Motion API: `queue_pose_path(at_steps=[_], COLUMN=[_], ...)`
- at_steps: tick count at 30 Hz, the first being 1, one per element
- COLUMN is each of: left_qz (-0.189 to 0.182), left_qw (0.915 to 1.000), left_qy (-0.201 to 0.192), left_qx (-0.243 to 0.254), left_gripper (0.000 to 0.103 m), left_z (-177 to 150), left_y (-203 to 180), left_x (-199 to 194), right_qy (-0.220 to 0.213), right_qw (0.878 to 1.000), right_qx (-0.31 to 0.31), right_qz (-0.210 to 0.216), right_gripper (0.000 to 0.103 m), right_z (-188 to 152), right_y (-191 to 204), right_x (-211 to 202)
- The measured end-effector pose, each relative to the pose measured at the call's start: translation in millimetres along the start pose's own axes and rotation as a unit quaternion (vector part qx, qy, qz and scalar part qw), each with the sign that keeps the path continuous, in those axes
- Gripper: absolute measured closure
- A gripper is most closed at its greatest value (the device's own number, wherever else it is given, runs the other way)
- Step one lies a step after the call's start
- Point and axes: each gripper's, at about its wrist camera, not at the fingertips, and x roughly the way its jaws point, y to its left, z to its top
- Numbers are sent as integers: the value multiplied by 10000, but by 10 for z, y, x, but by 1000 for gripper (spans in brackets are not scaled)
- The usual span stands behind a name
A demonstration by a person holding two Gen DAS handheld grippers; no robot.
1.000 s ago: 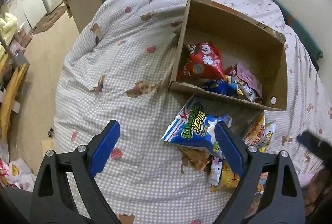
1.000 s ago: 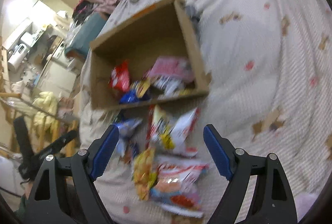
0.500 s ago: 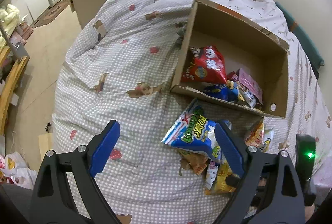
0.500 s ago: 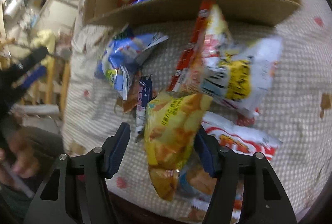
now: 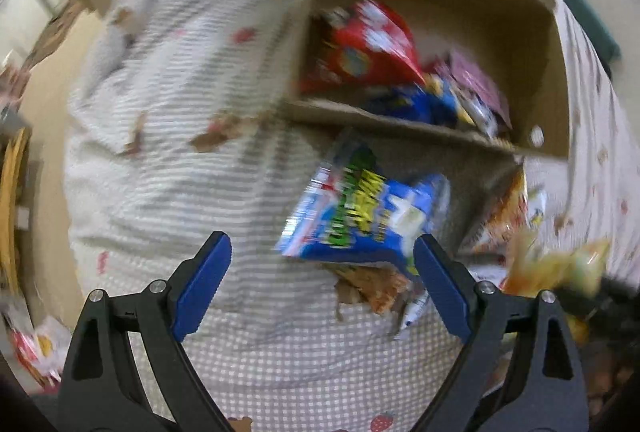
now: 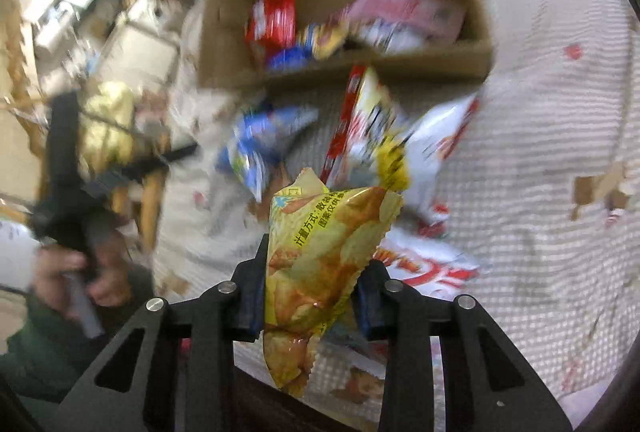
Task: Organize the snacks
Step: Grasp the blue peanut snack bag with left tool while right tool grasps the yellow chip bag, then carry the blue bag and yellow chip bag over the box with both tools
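My right gripper [image 6: 308, 296] is shut on a yellow chip bag [image 6: 320, 256] and holds it lifted above the pile of snacks; the bag also shows blurred in the left wrist view [image 5: 560, 264]. A cardboard box [image 6: 352, 67] lies on the bed with a red bag [image 6: 272, 19], a pink pack [image 6: 404, 7] and other snacks inside. My left gripper [image 5: 322, 288] is open and empty, just short of a blue snack bag [image 5: 368, 216] that lies in front of the box [image 5: 400, 123].
Loose snack bags lie before the box: a white and yellow bag [image 6: 400, 143] and a white and red bag [image 6: 424, 264]. The bed has a checked cover [image 5: 180, 151]. The bed edge drops to the floor on the left [image 5: 44, 79].
My right gripper closed on the yellow chip bag and lifted it off the pile. My left gripper moved closer to the blue bag and the box; both views are motion-blurred.
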Motion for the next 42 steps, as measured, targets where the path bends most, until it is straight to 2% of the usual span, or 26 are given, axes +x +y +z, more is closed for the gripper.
queue_pose_path(at_steps=[4,11,19,21,22,26,38,42], left_qz=[-61,120,95,72,-10,-19,26,112], left_qw=[9993,9948,9950,9956,9959,9961,9984,9986], left_qy=[298,444,495,451,434,360,120,-67], left_qx=[227,906,857,822,799,803,554,513], left_gripper=[12,12,14,20,39,49,51,52], left_z=[85,234,243,246,244,210,-45,-141], left_y=[-150,-425,-464,-432,-417,-426,-305,-199], left_x=[217,512,593,558,537,445,26,-150], right_qy=[-400,-425,-374,-344,-352,-389,-526,-586], right_qw=[9990,9982,9984,9985,9984,9985,9981,9979], right_qx=[184,392,312,290,281,202,164,132], right_qz=[-8,-158,-290,-314,-327,-334,-290,-236], right_gripper=[68,68,68,68,68,68,68,68], right_z=[66,138,148,149,147,168,117,103], right_y=[-95,-193,-200,-194,-188,-142,-125,-82], right_x=[-189,-129,-100,-76,-75,-56,-151,-194])
